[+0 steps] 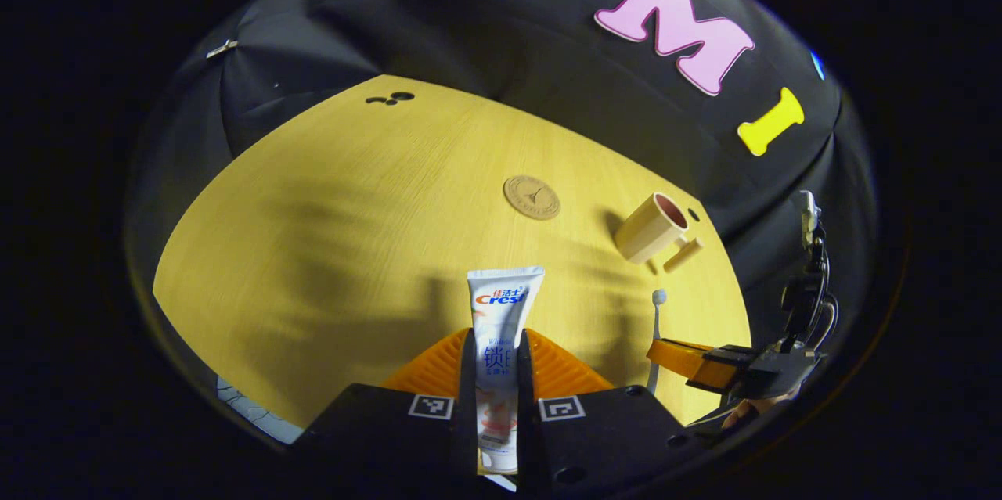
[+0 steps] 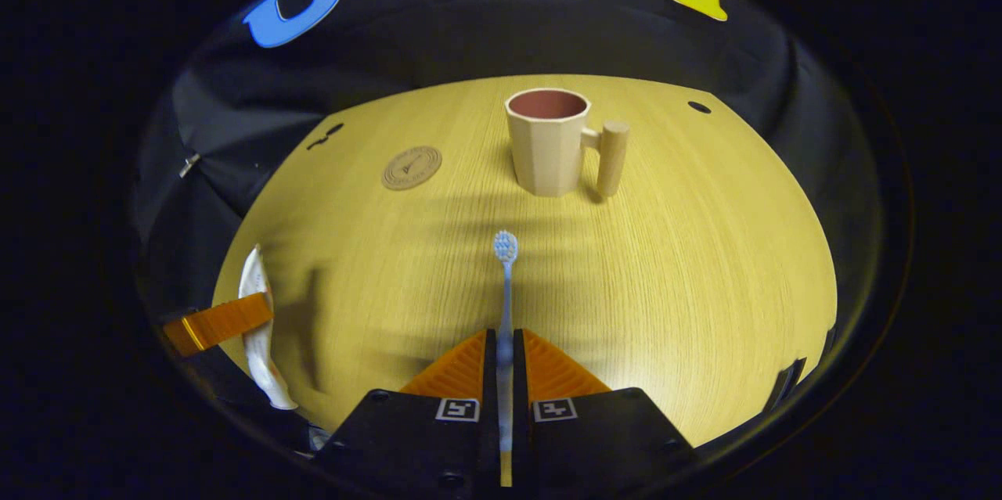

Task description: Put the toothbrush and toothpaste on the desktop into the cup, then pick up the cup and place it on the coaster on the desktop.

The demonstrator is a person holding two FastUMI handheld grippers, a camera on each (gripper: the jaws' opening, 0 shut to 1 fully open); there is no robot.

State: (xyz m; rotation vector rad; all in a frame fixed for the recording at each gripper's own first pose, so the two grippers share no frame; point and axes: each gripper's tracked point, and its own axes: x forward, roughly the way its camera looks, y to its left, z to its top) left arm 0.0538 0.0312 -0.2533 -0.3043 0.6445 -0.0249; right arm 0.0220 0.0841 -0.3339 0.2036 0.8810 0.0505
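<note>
Your left gripper (image 1: 497,343) is clamped on the toothpaste (image 1: 501,328), your right gripper (image 2: 505,347) on the toothbrush (image 2: 505,289). Cup (image 2: 548,142) stands near the desk's (image 2: 704,289) far edge, coaster (image 2: 412,167) well apart.

Left tongs (image 1: 496,363) and right tongs (image 2: 505,367) both clamped tight, fingers pointing forward

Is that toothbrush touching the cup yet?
Apart. The right gripper view shows bare desktop between the toothbrush, clamped in the right gripper, and the cup.
</note>
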